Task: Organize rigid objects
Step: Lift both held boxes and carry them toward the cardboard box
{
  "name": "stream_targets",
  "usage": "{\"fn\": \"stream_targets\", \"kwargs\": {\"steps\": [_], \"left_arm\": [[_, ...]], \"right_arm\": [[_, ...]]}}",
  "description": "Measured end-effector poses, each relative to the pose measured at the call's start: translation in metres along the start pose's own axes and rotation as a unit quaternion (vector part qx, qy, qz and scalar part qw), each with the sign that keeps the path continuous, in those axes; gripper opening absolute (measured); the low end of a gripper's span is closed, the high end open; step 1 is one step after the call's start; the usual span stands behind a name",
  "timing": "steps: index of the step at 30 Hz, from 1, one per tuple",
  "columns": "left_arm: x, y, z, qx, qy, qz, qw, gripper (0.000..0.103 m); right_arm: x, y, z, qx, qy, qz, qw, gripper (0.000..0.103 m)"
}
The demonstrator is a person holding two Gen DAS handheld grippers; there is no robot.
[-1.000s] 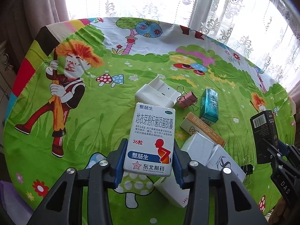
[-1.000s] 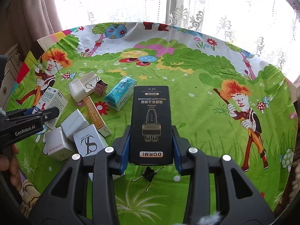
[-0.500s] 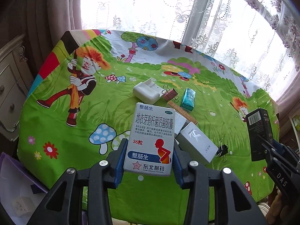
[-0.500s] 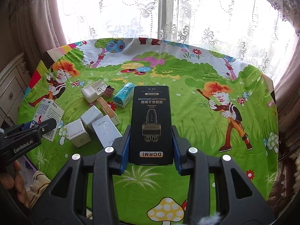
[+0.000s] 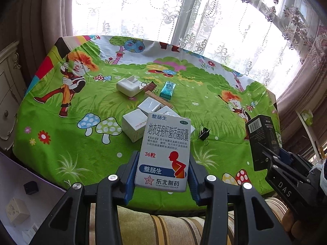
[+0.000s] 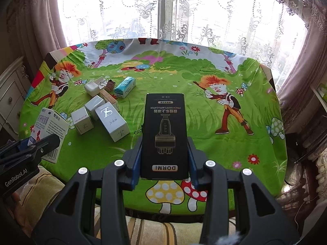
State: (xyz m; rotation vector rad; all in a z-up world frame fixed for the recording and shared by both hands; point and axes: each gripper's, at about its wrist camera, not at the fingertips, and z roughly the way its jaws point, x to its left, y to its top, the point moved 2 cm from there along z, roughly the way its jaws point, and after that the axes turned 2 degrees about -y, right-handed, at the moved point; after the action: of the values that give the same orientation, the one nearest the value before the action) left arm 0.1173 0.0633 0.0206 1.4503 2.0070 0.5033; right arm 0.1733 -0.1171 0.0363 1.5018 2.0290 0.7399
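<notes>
My left gripper (image 5: 162, 175) is shut on a white medicine box (image 5: 165, 151) with Chinese print, held above the table's near edge; that box also shows in the right wrist view (image 6: 50, 128). My right gripper (image 6: 164, 161) is shut on a black DORMI box (image 6: 164, 134), held above the near edge; it also shows in the left wrist view (image 5: 263, 140). On the green cartoon tablecloth (image 6: 204, 122) lie several white boxes (image 6: 111, 120), a teal pack (image 6: 125, 84), an orange-striped box (image 6: 108, 97) and a white open case (image 6: 93, 86).
A brown binder clip (image 6: 110, 84) lies by the white case and a black binder clip (image 5: 204, 133) lies near the front. A purple box (image 5: 22, 200) with small items sits at lower left. A white cabinet (image 5: 8, 94) stands left; curtains and a window are behind.
Both grippers have pulled back and up from the table with their boxes still held. The table now looks smaller and its near edge and the striped cushion below have come into view.
</notes>
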Motion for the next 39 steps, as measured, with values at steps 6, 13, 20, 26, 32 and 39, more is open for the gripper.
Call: {"fn": "stream_targets", "kwargs": {"steps": [6,13,20,26,32,39], "left_arm": [[-0.026,-0.017,-0.006,0.009,-0.021,0.025,0.9994,0.044],[-0.045,-0.026,-0.014,0.009,-0.034,0.047,0.9983,0.044],[-0.059,-0.031,-0.017,0.011,-0.04,0.061,0.9973,0.044],[-0.075,-0.036,-0.02,0.012,-0.047,0.077,0.9959,0.044],[-0.073,-0.039,-0.029,0.007,-0.049,0.07,0.9963,0.044],[-0.056,-0.042,-0.048,-0.006,-0.047,0.05,0.9976,0.044]], "right_arm": [[-0.023,-0.017,-0.015,0.003,-0.018,0.019,1.0,0.043],[-0.06,-0.031,-0.034,0.002,-0.047,0.045,0.998,0.043],[-0.096,-0.046,-0.049,0.005,-0.078,0.067,0.995,0.043],[-0.117,-0.054,-0.059,0.002,-0.092,0.081,0.992,0.043],[-0.115,-0.056,-0.07,-0.003,-0.081,0.083,0.993,0.043],[-0.085,-0.055,-0.083,-0.011,-0.052,0.06,0.997,0.043]]}}
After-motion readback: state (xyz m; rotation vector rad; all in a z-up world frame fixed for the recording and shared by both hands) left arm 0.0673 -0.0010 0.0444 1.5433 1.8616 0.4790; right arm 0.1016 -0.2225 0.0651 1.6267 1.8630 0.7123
